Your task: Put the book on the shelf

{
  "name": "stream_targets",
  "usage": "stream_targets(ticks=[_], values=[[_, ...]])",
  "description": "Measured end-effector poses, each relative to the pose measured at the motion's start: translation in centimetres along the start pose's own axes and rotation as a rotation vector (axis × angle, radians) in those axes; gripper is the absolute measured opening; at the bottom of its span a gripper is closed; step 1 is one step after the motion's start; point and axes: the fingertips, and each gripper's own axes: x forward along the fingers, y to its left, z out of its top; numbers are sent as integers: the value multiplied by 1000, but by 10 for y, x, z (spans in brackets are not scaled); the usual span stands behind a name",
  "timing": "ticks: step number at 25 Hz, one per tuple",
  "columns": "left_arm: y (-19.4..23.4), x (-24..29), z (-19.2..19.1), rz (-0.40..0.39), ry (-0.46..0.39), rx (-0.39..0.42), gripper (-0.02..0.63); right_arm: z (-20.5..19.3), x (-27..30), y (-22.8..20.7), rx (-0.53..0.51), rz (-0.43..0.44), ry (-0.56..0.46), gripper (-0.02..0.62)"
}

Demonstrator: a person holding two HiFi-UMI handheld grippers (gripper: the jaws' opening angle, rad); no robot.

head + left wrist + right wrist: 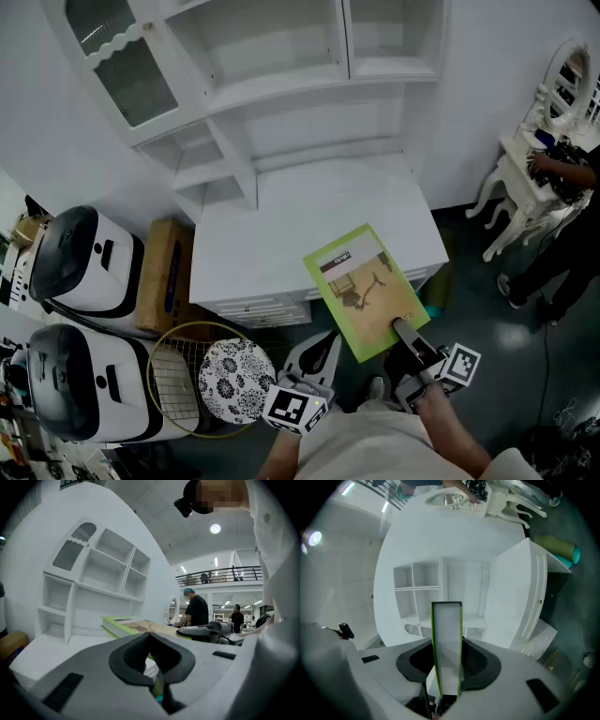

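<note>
Book (pixel 361 286): your right claw (pixel 405 328) clamped its near edge. Your left claw (pixel 150 637) stood closed, empty. Cover print was too small to read.

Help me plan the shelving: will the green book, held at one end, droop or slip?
Probably stiff: the book juts out flat from the right gripper without sagging. Held by one end, its weight likely levers on the jaws, so it could pivot.

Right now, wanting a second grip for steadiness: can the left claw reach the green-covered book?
Probably yes: the empty left claw sits just beside the green-covered book, nothing between them.
</note>
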Motion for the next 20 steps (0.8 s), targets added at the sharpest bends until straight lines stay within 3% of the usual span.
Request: stream_targets(ticks=[7,20], values=[[-2,-1,-2,22,-4,-3,3,1,4,7,-18,18,12,147],[4,2,-9,63,13,-22,3,-1,-1,-9,-11,-47,36,147]])
